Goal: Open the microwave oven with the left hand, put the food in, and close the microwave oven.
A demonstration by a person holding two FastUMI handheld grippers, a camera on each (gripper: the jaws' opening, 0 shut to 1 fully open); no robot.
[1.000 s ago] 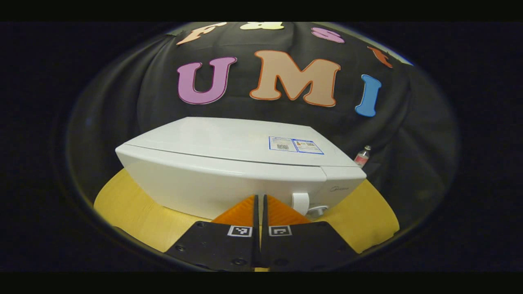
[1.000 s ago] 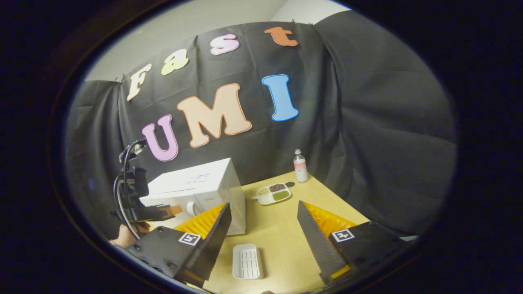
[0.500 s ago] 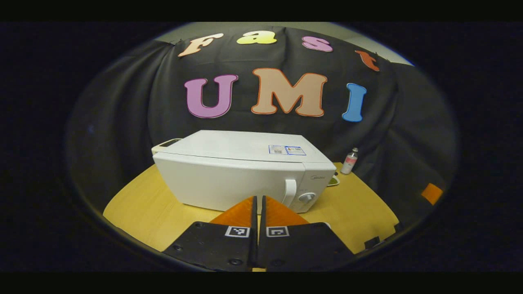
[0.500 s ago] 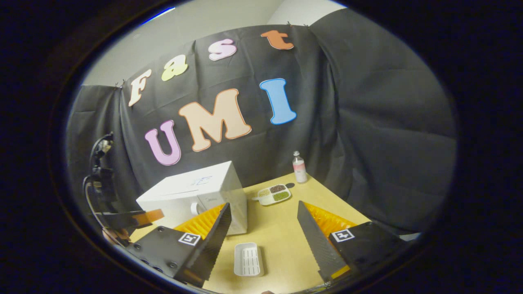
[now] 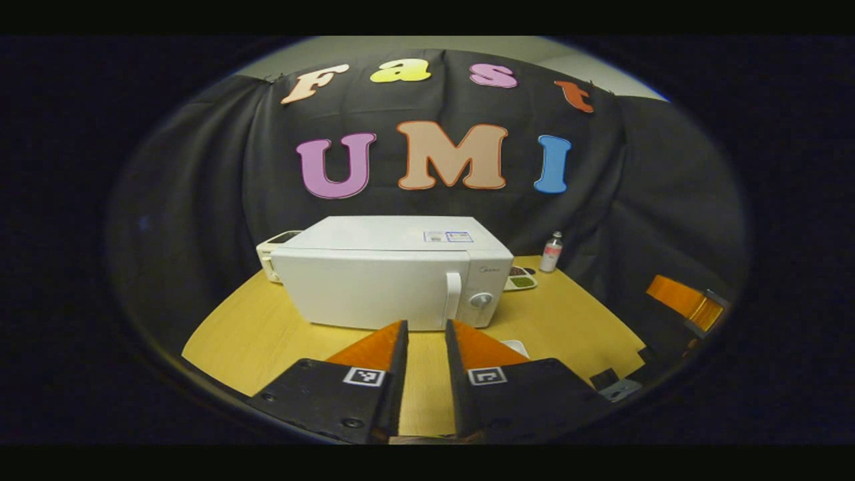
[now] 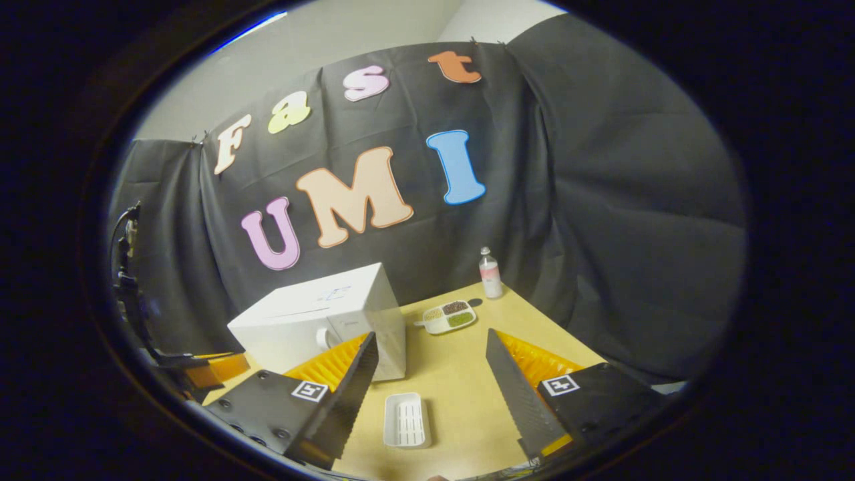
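A white microwave (image 5: 374, 284) stands on the table with its door closed; its handle (image 5: 453, 300) and knob (image 5: 480, 300) are on the right of the front. My left gripper (image 5: 425, 327) hovers in front of it, some way back, fingers slightly parted and holding nothing. To the microwave's right lies a divided food plate (image 5: 522, 280) with several kinds of food. In the right gripper view, my right gripper (image 6: 431, 344) is wide open above the table, holding nothing. There the microwave (image 6: 320, 317) sits left, the food plate (image 6: 447, 316) beyond, the left gripper (image 6: 214, 366) at the left edge.
An empty white ridged tray (image 6: 405, 419) lies on the wooden table (image 6: 467, 381) just below my right gripper. A small bottle (image 6: 491, 272) stands at the far corner by the black cloth. A white device (image 5: 275, 248) sits behind the microwave's left side.
My left gripper has pulled back from the microwave, which now looks smaller and squarer, and its fingers have parted from touching to a narrow gap. The right gripper has barely moved.
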